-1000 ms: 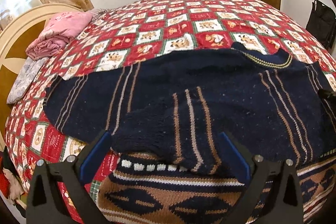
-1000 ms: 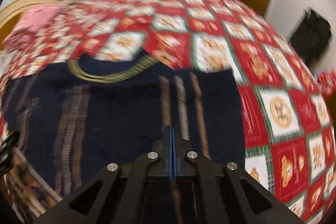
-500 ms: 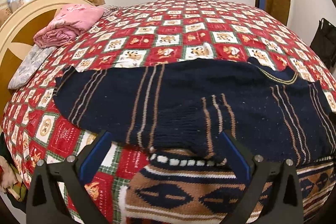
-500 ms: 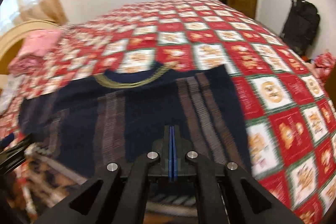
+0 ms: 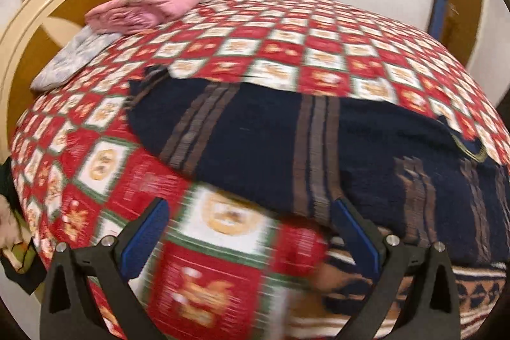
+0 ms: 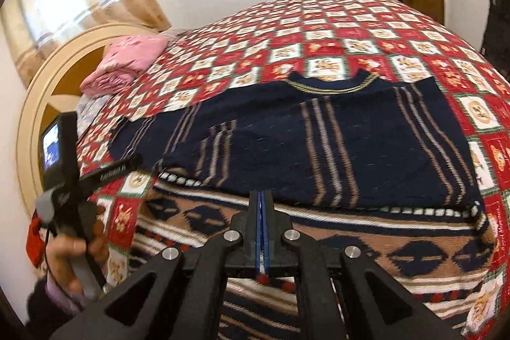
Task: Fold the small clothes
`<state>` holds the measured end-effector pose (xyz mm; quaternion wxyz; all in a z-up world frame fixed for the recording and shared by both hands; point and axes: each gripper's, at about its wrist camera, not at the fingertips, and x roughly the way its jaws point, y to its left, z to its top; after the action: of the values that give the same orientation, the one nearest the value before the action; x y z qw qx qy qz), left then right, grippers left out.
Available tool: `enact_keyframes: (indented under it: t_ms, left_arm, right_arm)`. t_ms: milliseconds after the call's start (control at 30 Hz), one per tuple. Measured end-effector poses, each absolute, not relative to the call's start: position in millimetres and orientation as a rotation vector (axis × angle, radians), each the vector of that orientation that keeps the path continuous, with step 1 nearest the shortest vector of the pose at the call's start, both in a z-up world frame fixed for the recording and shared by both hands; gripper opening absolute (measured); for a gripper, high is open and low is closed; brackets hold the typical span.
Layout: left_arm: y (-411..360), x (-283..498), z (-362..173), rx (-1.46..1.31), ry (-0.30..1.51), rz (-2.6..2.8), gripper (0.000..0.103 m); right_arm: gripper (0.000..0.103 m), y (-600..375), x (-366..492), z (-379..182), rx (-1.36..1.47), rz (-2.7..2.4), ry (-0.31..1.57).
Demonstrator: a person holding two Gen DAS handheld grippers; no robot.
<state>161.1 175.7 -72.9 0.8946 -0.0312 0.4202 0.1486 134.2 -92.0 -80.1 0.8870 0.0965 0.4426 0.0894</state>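
1. Navy striped sweater (image 6: 318, 142) lies flat on the quilted bed (image 6: 350, 31), one sleeve folded across it.
2. Left gripper (image 5: 251, 231) gapes wide, holding nothing, near the sweater's left edge.
3. Right gripper (image 6: 261, 212) pinched closed, empty, above the hem.

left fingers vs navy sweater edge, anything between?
Left wrist view: only bare quilt lies between the open left gripper and the navy sweater hem.

both fisheye views look forward across the bed with its red-and-white checked quilt (image 5: 242, 75) toward the white wall — the left wrist view sits low and close, the right wrist view higher. both share the navy striped knitted sweater (image 6: 318, 142) and folded pink cloth (image 5: 146, 5).
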Motion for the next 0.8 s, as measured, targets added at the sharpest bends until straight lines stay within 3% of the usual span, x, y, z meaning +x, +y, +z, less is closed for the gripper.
enact_keyframes:
  t_ms: [300, 400, 467, 700, 767, 800]
  left_arm:
    - [324, 208, -87, -0.345, 0.884, 0.519, 0.103]
    - [365, 231, -101, -0.492, 0.918, 0.548, 0.096]
    - [380, 241, -110, -0.58, 0.922, 0.537, 0.087]
    - [388, 271, -122, -0.595, 0.893, 0.483, 0.085]
    - [390, 274, -122, -0.621, 0.871, 0.421, 0.071]
    - [389, 274, -122, -0.629, 0.867, 0.403, 0.068]
  right_arm:
    - [0.001, -84, 129, -84, 0.258, 0.25, 0.951]
    - [0.001, -78, 131, -87, 0.239, 0.256, 0.972]
    - [0.001, -78, 131, -89, 0.239, 0.255, 0.984]
    - [0.001, -80, 138, -95, 0.251, 0.234, 1.017]
    - [0.001, -79, 139, -99, 0.254, 0.23, 1.031]
    - [0.001, -78, 140, -101, 0.262, 0.231, 1.041]
